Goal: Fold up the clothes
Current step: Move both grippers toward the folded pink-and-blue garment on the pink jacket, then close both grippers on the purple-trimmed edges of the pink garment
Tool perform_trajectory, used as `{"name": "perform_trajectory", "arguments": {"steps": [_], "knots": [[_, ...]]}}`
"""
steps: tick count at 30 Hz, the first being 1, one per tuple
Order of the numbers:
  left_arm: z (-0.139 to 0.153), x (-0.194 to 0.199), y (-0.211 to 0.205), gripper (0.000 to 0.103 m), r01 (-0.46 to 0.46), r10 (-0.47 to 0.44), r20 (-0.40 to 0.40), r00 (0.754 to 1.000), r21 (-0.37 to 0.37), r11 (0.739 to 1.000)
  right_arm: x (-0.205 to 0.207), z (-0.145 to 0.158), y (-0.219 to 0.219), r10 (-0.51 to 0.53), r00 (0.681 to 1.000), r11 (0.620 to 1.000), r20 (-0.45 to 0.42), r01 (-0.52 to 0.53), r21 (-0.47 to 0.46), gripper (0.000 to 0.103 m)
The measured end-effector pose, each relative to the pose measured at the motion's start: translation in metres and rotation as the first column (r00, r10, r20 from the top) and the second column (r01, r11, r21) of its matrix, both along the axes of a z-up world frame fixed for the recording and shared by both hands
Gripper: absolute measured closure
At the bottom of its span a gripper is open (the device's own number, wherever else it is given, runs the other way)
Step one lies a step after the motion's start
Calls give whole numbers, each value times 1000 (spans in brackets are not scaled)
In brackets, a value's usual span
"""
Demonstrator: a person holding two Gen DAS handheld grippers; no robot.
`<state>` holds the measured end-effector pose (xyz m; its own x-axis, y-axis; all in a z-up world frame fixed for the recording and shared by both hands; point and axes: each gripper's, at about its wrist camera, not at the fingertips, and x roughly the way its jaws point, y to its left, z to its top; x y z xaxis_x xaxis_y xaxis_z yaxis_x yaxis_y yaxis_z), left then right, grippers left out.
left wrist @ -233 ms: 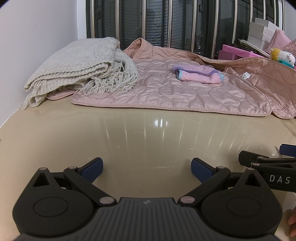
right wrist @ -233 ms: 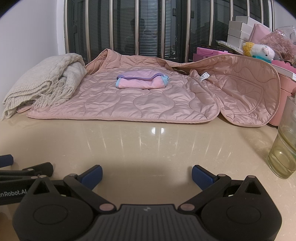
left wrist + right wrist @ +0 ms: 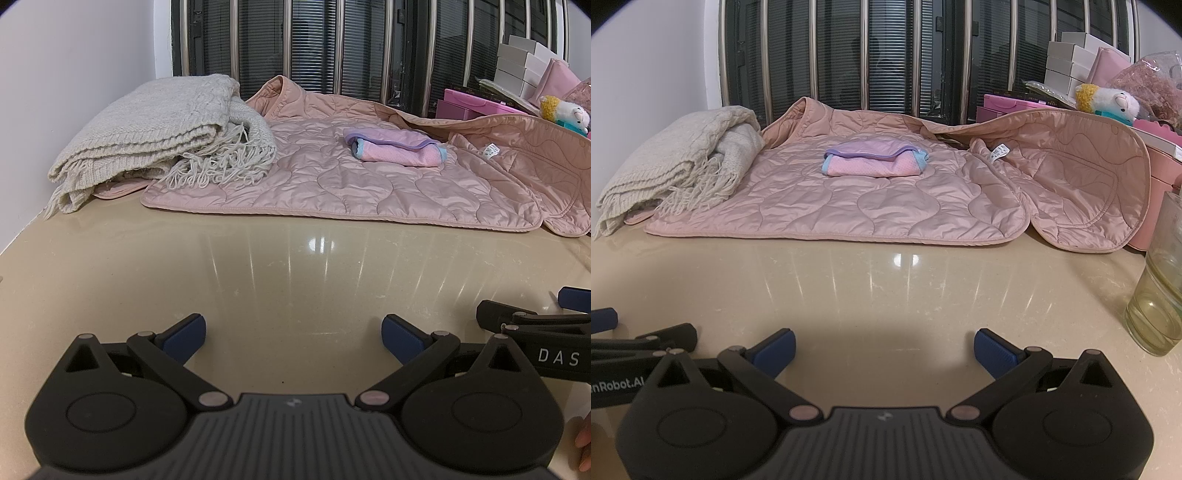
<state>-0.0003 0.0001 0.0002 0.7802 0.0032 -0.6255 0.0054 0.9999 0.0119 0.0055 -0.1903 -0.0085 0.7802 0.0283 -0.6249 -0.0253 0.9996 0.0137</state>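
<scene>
A pink quilted jacket (image 3: 332, 184) (image 3: 849, 203) lies spread on the beige table at the back. A small folded pink and purple garment (image 3: 397, 147) (image 3: 875, 162) rests on top of it. A folded cream knitted scarf (image 3: 159, 129) (image 3: 676, 166) sits on the jacket's left edge. My left gripper (image 3: 291, 332) is open and empty, low over the bare table well in front of the jacket. My right gripper (image 3: 884, 345) is open and empty, beside the left one. Each shows at the edge of the other's view.
A glass of yellowish liquid (image 3: 1160, 288) stands on the table at the right. Pink boxes (image 3: 1008, 103), white boxes (image 3: 1067, 59) and a plush toy (image 3: 1108, 101) are stacked at the back right. A barred window (image 3: 332, 44) runs behind; a white wall (image 3: 74, 74) is left.
</scene>
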Motion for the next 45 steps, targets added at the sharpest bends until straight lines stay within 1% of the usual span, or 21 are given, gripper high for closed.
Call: {"name": "perform_trajectory", "arguments": {"steps": [11,18,20,22,23,26,27,28,29,31,33,34,35,36,37,39,41,42,43,44,45], "knots": [[2,-1,3,1,1,-1,-2,1000,-6,1000,0,0,0,0,1000,1000,0,0,0,0],[19,17,15,0,19,-25,-52,998,-123,992,6,-2,-3,19,1000,1000,-6,-19,5,0],[24,22,18,0,23,-33,-66,997,-156,988,7,5,-6,61,998,997,-33,-60,41,5],[31,30,21,0,27,-41,-69,997,-191,981,12,19,-12,86,996,991,-20,-84,100,5],[40,41,23,0,31,-42,-45,998,-213,977,16,28,-17,83,997,989,9,-83,119,4],[66,76,26,0,43,-33,42,999,-267,963,39,61,-36,57,986,982,154,-83,167,3],[73,93,28,0,43,-24,67,997,-295,955,56,71,-43,75,982,972,171,-110,206,3],[77,112,29,0,41,-18,73,997,-335,941,75,77,-50,71,984,960,162,-111,258,3],[80,132,31,1,39,-17,60,998,-385,922,94,83,-58,66,986,944,151,-111,310,3],[80,180,32,4,8,-17,-15,1000,-486,874,144,86,-80,35,995,877,94,-76,474,5],[72,221,31,21,-35,-13,-83,996,-549,835,194,74,-102,13,1000,765,-18,2,643,13],[65,242,31,24,-62,-12,-123,992,-584,810,213,68,-114,20,998,695,-59,28,718,22],[58,257,31,24,-85,-13,-152,988,-618,782,231,60,-124,41,996,633,-83,38,773,28],[51,272,31,24,-108,-14,-181,983,-650,753,250,50,-132,62,992,573,-113,58,818,29],[44,284,31,24,-130,-14,-204,979,-674,727,259,44,-132,63,990,564,-126,68,823,32],[33,303,29,25,-162,-7,-234,972,-697,698,277,34,-132,65,987,550,-149,89,830,33],[23,316,24,25,-174,-10,-252,968,-695,698,288,26,-130,46,982,561,-186,128,818,37],[20,321,22,25,-177,-14,-258,966,-698,694,293,22,-128,36,978,567,-204,148,810,37],[17,325,21,25,-182,-17,-266,964,-702,688,299,19,-128,37,977,574,-210,151,804,40],[13,329,20,34,-192,-17,-277,961,-710,677,303,15,-128,35,975,575,-219,160,802,44],[9,333,19,48,-200,-23,-287,958,-719,665,307,11,-127,32,973,576,-228,168,800,46]]}}
